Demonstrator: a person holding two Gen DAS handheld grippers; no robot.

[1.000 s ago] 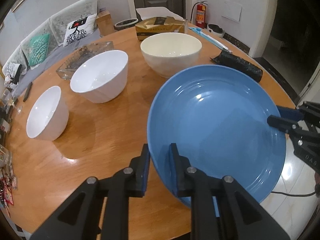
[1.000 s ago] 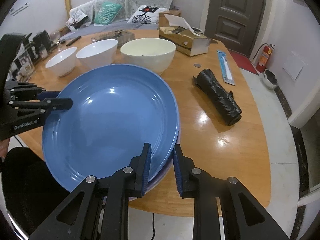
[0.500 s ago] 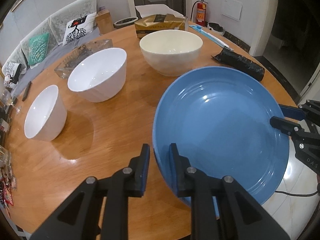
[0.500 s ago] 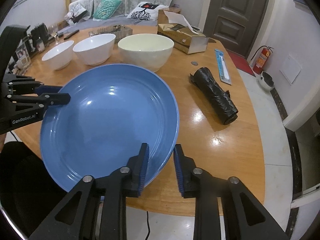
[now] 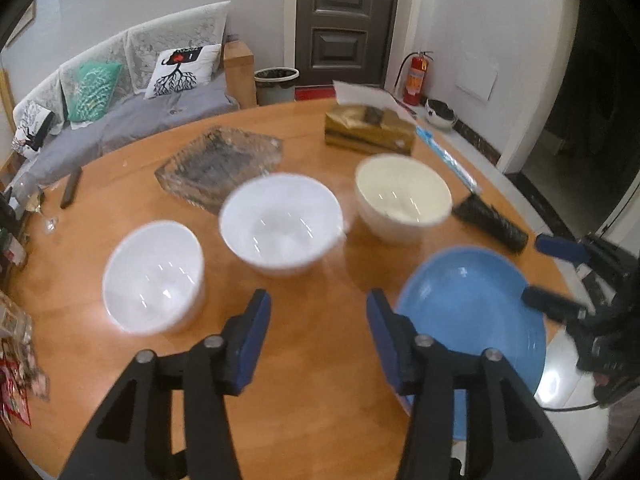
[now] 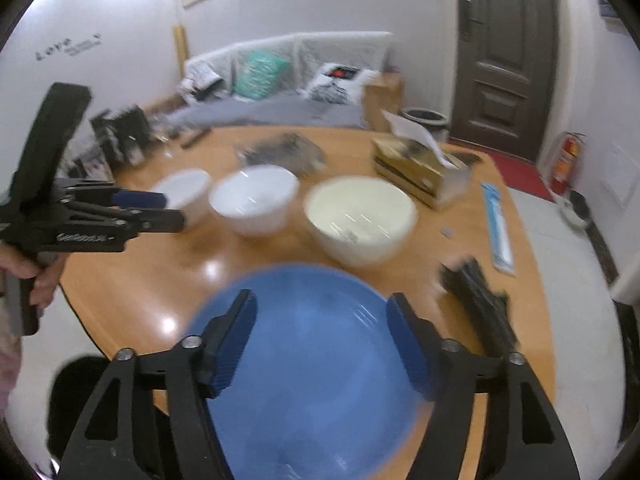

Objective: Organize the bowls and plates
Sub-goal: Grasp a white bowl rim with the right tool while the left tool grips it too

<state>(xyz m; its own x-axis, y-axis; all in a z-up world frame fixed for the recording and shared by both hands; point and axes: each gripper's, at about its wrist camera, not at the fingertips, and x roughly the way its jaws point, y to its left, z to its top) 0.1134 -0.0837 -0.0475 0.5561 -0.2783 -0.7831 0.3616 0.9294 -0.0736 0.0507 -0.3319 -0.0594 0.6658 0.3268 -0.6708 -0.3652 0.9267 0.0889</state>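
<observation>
Resting lower frame on worktop (image 5: 320, 360): blue plate (image 6: 320, 360). Both hand-held grippers, left (image 5: 318, 344) and right (image 6: 320, 344), gape empty; bowls (image 5: 280, 224) probably next.

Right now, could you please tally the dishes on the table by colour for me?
White bowls: 2, the smaller white bowl and the larger white bowl
Cream bowl: 1
Blue plate: 1
Total: 4 dishes
</observation>
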